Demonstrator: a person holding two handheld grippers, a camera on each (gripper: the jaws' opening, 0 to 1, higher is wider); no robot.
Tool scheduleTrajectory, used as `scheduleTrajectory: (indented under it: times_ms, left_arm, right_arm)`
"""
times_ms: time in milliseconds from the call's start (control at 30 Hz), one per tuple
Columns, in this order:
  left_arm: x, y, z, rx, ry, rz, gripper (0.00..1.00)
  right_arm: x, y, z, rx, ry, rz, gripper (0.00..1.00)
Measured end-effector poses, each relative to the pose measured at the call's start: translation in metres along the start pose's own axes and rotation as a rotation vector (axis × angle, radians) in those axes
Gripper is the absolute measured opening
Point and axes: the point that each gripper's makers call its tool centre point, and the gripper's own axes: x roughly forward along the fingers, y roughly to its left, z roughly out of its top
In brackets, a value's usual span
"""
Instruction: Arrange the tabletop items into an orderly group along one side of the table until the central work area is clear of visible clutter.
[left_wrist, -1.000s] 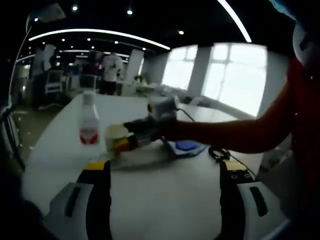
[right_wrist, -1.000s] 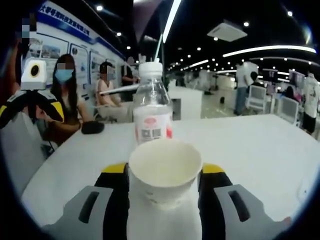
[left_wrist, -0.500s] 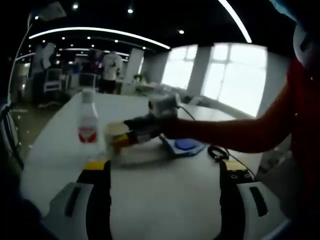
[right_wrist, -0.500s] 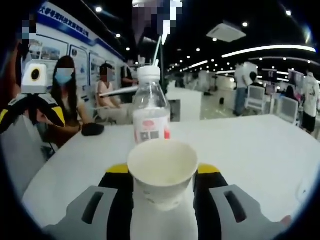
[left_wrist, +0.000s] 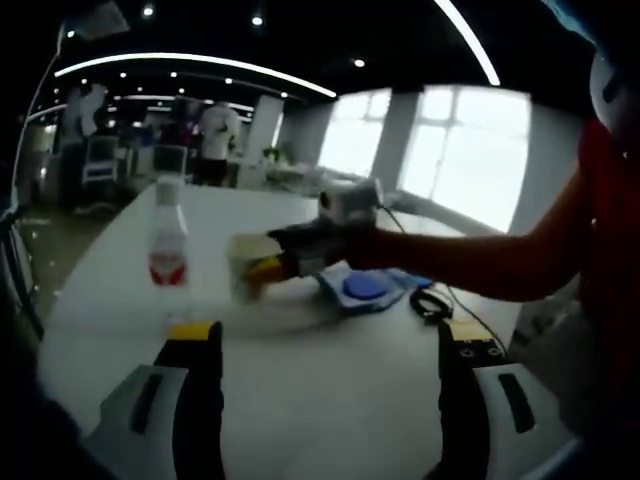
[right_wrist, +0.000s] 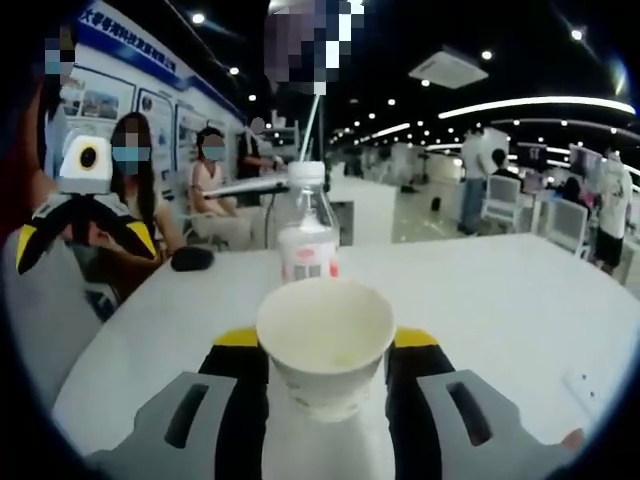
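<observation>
We see a cream paper cup (right_wrist: 324, 340) with a matt, slightly rough inside, and behind it a clear glossy plastic bottle (right_wrist: 306, 238) with a white plastic cap and a printed red-and-white label. The smooth white table top (right_wrist: 480, 300) carries a soft sheen. The right gripper (right_wrist: 324, 385) looks like matt black and grey plastic tipped with yellow.

White bench (left_wrist: 300, 380). On it: a clear bottle (left_wrist: 167, 238) standing upright, a blue flat item (left_wrist: 362, 289), a black cable (left_wrist: 432, 303), a dark object (right_wrist: 191, 258) near one edge.
</observation>
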Motion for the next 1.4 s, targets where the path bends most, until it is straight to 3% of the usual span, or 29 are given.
scheduleTrajectory:
  times_ms: [500,1400]
  left_arm:
    - [0.003,-0.006,-0.004,0.012,0.027,-0.018,0.86]
    - [0.004,-0.008,-0.01,0.025,0.059,-0.015,0.85]
  right_arm:
    - [-0.04,-0.001,-0.015,0.029,0.024,-0.062,0.45]
    - [-0.055,-0.003,-0.045,0.072,0.06,-0.09,0.44]
